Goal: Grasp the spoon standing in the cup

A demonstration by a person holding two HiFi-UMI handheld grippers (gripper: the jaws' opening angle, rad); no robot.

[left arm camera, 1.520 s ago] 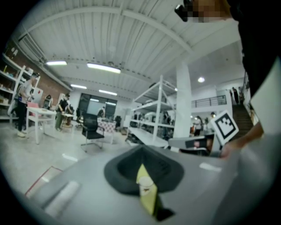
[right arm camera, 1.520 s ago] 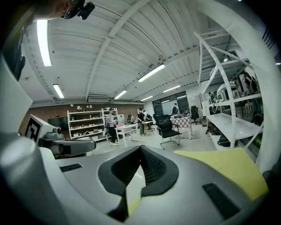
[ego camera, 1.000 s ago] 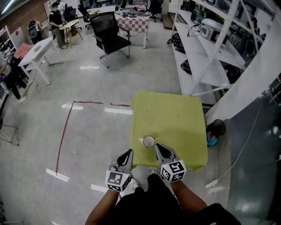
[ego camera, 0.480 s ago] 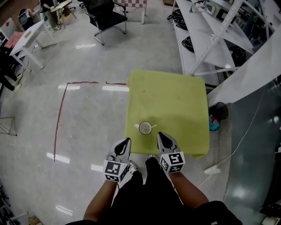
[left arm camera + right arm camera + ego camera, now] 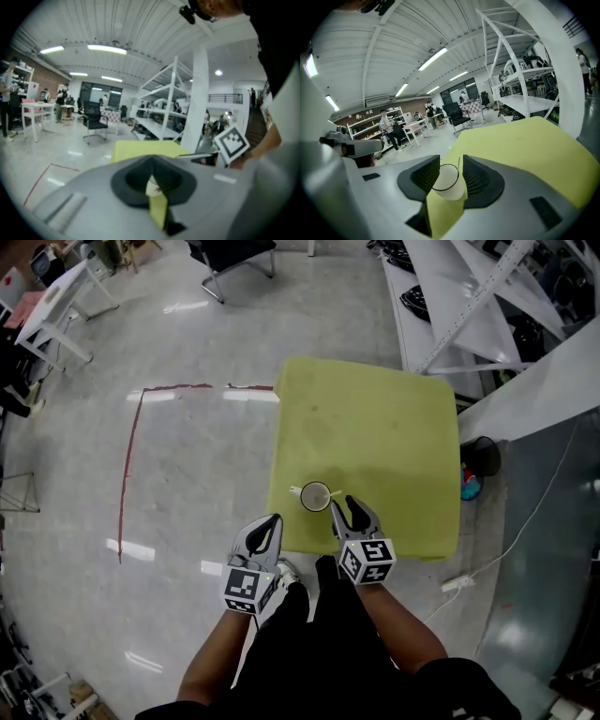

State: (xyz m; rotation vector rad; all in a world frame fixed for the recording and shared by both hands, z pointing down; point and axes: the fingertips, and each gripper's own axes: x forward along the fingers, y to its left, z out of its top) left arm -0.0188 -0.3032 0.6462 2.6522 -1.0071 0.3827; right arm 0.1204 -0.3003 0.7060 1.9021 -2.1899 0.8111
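Note:
A white cup [image 5: 315, 495] stands near the front edge of the yellow-green table [image 5: 375, 427], with a thin spoon [image 5: 331, 493] upright in it and leaning right. My right gripper [image 5: 342, 510] is just in front of the cup, a little to its right. In the right gripper view the cup [image 5: 449, 185] and the spoon handle [image 5: 459, 164] show between the spread tips of the right gripper [image 5: 450, 161]. Its jaws are opening and the pads touch nothing. My left gripper [image 5: 267, 529] hangs shut off the table's front left edge, holding nothing.
White shelving [image 5: 450, 296] runs along the right behind the table. A dark bin [image 5: 483, 456] sits at the table's right side, with a power strip and cable [image 5: 457, 584] on the floor. Red tape [image 5: 131, 456] marks the floor at left.
The right gripper's jaws have gone from shut to spread, and it has come closer to the cup. The left gripper stays shut beside it.

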